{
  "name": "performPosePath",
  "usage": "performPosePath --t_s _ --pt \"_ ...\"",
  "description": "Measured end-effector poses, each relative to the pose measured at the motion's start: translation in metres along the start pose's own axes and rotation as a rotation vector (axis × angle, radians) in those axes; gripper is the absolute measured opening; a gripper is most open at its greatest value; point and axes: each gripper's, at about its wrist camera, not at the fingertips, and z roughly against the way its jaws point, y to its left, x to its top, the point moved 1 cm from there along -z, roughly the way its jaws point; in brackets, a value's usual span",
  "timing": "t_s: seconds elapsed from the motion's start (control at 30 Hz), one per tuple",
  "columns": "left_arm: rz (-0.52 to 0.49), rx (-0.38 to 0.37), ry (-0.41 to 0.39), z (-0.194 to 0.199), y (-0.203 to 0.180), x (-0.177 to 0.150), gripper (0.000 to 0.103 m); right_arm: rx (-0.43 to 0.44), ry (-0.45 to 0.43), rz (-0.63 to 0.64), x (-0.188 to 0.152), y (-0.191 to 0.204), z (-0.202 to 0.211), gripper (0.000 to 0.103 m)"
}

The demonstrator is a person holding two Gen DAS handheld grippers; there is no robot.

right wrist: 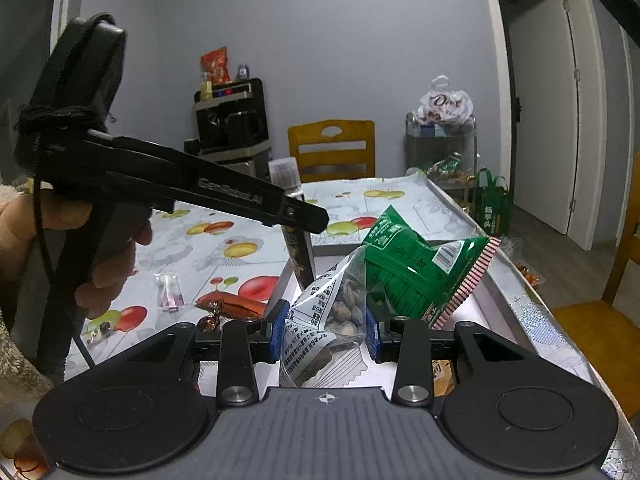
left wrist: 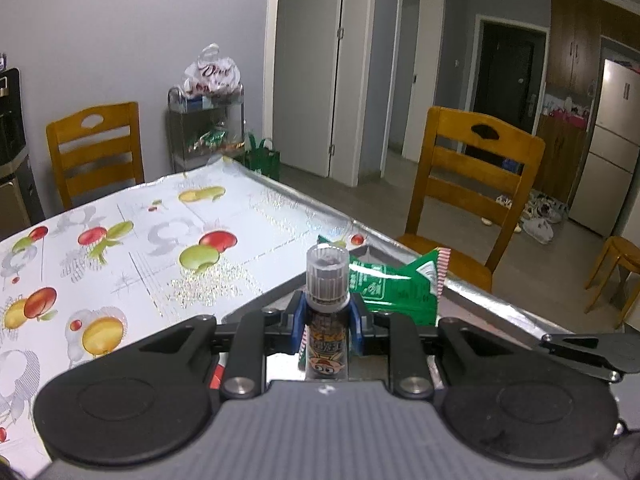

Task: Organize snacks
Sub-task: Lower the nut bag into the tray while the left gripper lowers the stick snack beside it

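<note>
My left gripper (left wrist: 327,322) is shut on a dark tube-shaped snack with a clear ribbed cap (left wrist: 327,276), held upright over the edge of a white box (left wrist: 372,254). The same tube (right wrist: 298,248) shows in the right wrist view, under the left gripper's body (right wrist: 224,192). My right gripper (right wrist: 326,330) is shut on a clear bag of nuts (right wrist: 336,312) above the white box (right wrist: 488,304). A green snack packet (right wrist: 416,268) stands in the box behind the nut bag; it also shows in the left wrist view (left wrist: 396,288).
Loose wrapped candies (right wrist: 232,306) and a small clear wrapper (right wrist: 170,294) lie on the fruit-patterned tablecloth (left wrist: 140,240). Wooden chairs (left wrist: 472,188) stand around the table. A wire rack with snack bags (right wrist: 442,148) stands by the wall.
</note>
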Motion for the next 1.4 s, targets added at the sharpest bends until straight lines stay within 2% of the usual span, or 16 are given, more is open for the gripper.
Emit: performPosePath --t_s 0.13,0.73,0.87,0.97,1.13,1.4 --pt "0.006 0.008 0.027 -0.013 0.002 -0.001 0.020 0.002 0.017 0.000 -0.001 0.000 -0.005 0.039" --pt "-0.071 0.050 0.044 -0.054 -0.008 0.010 0.020 0.018 0.139 0.042 0.001 0.010 -0.036 0.039" --pt "-0.064 0.048 0.137 -0.077 -0.003 0.010 0.020 0.005 0.144 0.056 0.003 0.013 -0.039 0.039" --pt "-0.046 0.046 0.160 -0.087 0.002 0.002 0.020 0.003 0.146 0.053 0.001 0.013 -0.040 0.039" --pt "-0.022 0.054 0.187 -0.095 0.013 -0.008 0.020 -0.006 0.146 0.051 0.002 0.011 -0.040 0.039" --pt "-0.023 0.052 0.160 -0.085 0.017 -0.011 0.020 -0.022 0.150 0.052 0.003 0.013 -0.041 0.039"
